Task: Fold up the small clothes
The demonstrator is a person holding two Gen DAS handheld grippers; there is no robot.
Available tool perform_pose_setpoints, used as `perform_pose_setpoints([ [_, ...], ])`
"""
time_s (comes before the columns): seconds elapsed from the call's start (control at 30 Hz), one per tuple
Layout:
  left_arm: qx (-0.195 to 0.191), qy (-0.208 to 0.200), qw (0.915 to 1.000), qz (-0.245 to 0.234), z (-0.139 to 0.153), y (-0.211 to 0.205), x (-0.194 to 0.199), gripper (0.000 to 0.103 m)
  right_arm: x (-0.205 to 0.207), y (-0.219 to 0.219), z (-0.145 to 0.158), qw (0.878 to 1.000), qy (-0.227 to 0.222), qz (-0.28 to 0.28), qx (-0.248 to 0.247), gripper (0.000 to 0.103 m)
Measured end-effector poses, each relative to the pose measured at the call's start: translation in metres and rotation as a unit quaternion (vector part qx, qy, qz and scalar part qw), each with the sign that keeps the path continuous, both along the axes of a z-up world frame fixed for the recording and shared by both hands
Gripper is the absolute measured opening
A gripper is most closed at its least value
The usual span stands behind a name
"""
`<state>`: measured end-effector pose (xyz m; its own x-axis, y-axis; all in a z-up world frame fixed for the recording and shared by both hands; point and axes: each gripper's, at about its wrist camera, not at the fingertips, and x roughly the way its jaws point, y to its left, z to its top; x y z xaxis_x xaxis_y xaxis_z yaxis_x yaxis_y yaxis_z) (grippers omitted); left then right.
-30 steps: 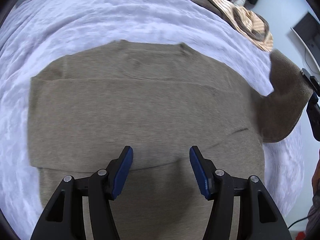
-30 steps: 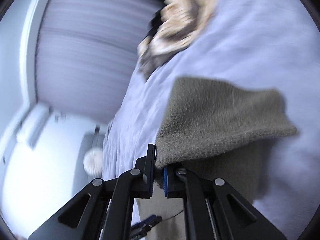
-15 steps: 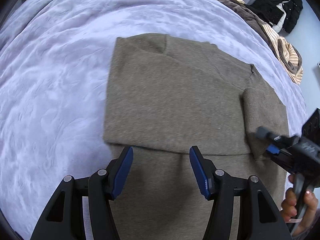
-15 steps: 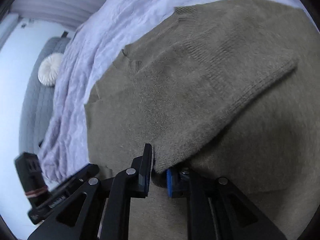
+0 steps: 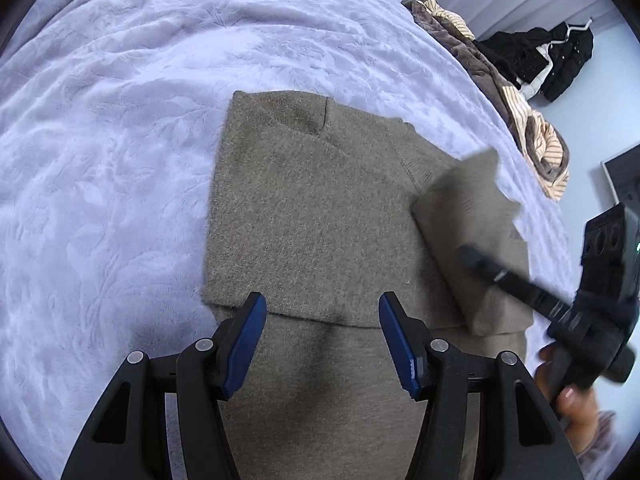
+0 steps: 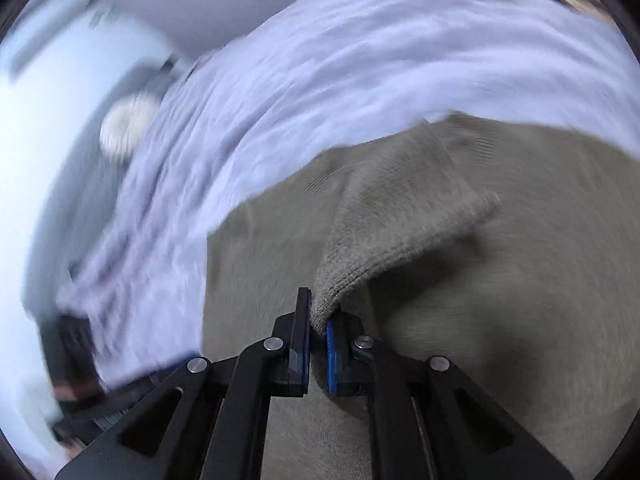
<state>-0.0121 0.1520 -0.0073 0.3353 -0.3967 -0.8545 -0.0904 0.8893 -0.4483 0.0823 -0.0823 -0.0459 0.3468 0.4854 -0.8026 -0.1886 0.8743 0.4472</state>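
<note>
A brown knit sweater (image 5: 312, 220) lies flat on the lavender bedspread (image 5: 120, 120), its left side folded in. My left gripper (image 5: 322, 320) hovers open over the sweater's near folded edge, with nothing between its blue pads. In the left wrist view my right gripper (image 5: 472, 256) comes in from the right, carrying the right sleeve (image 5: 468, 216) over the sweater's body. The right wrist view shows my right gripper (image 6: 318, 320) with its jaws closing. The sleeve's ribbed cuff (image 6: 400, 224) is pinched between its pads, above the sweater (image 6: 520, 280).
A pile of brown and striped clothes (image 5: 532, 132) lies at the bed's far right edge, with a black garment (image 5: 540, 60) beyond it. A person's hand (image 5: 572, 396) grips the right tool. A round white cushion (image 6: 128, 128) sits off the bed to the left.
The right gripper has brought the sleeve from off the bed's side in over the sweater's body. The left gripper has shifted sideways along the sweater and stayed open.
</note>
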Motion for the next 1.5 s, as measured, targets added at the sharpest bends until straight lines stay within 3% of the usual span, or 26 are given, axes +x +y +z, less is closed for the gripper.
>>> perform_pose_setpoints([
  [0.03,-0.006,0.005,1.0000,-0.001,-0.002,0.000,0.001,0.060,-0.003,0.018,-0.009,0.999,0.011,0.032,-0.027,0.009],
  [0.1,-0.019,0.016,0.9997,-0.004,-0.008,-0.004,0.005,0.060,-0.011,0.027,-0.022,0.996,0.035,0.054,-0.059,0.025],
  [0.13,-0.027,0.021,0.9994,-0.006,-0.011,-0.005,0.006,0.060,-0.014,0.030,-0.028,0.995,0.044,0.059,-0.063,0.039],
  [0.17,-0.034,0.025,0.9991,-0.009,-0.013,-0.008,0.007,0.060,-0.019,0.026,-0.030,0.996,0.044,0.057,-0.054,0.043],
  [0.3,-0.063,0.048,0.9967,-0.019,-0.026,-0.020,0.013,0.060,-0.034,-0.006,-0.023,0.998,0.053,0.024,-0.024,0.046],
  [0.37,-0.072,0.057,0.9956,-0.020,-0.030,-0.025,0.015,0.060,-0.040,-0.023,-0.019,0.998,0.061,-0.004,-0.008,0.046],
  [0.43,-0.081,0.059,0.9949,-0.014,-0.032,-0.028,0.018,0.069,-0.051,-0.053,-0.015,0.996,0.073,-0.040,0.012,0.046],
  [0.53,-0.085,0.049,0.9951,-0.008,-0.026,-0.031,0.023,0.069,-0.071,-0.108,-0.017,0.989,0.090,-0.108,0.049,0.046],
  [0.63,-0.075,0.023,0.9969,-0.007,-0.013,-0.035,0.027,0.069,-0.093,-0.160,-0.022,0.973,0.096,-0.191,0.084,0.046],
  [0.73,-0.064,0.021,0.9977,-0.011,-0.014,-0.041,0.035,0.067,-0.106,-0.210,-0.032,0.946,0.097,-0.281,0.129,0.046],
  [0.77,-0.056,0.028,0.9980,-0.011,-0.018,-0.043,0.040,0.064,-0.108,-0.223,-0.036,0.936,0.095,-0.305,0.146,0.046],
  [0.83,-0.052,0.037,0.9977,-0.021,-0.025,-0.048,0.049,0.007,-0.109,-0.246,-0.043,0.914,0.089,-0.354,0.176,0.046],
  [0.9,-0.042,0.037,0.9982,-0.025,-0.025,-0.050,0.057,0.007,-0.108,-0.264,-0.052,0.890,0.089,-0.390,0.221,0.042],
  [0.93,-0.043,0.022,0.9985,-0.027,-0.019,-0.050,0.059,0.007,-0.105,-0.269,-0.056,0.880,0.091,-0.400,0.237,0.012],
  [1.0,-0.039,-0.020,0.9985,-0.033,0.001,-0.049,0.062,0.007,-0.096,-0.264,-0.047,0.888,0.076,-0.389,0.233,0.006],
  [1.07,-0.040,-0.040,0.9976,-0.039,0.011,-0.045,0.064,0.007,-0.090,-0.256,-0.027,0.915,0.042,-0.349,0.197,0.006],
  [1.17,-0.034,-0.024,0.9978,-0.051,0.001,-0.042,0.065,0.007,-0.090,-0.253,-0.024,0.934,0.043,-0.319,0.153,0.006],
  [1.23,-0.013,-0.005,0.9976,-0.068,-0.015,-0.045,0.058,0.007,-0.088,-0.251,-0.041,0.937,0.062,-0.316,0.138,0.006],
  [1.33,0.022,0.018,0.9968,-0.075,-0.036,-0.046,0.042,0.008,-0.093,-0.256,-0.065,0.930,0.077,-0.327,0.152,0.004],
  [1.5,0.021,0.032,0.9988,-0.032,-0.036,-0.020,0.031,0.012,-0.099,-0.258,-0.055,0.933,0.078,-0.321,0.144,0.008],
])
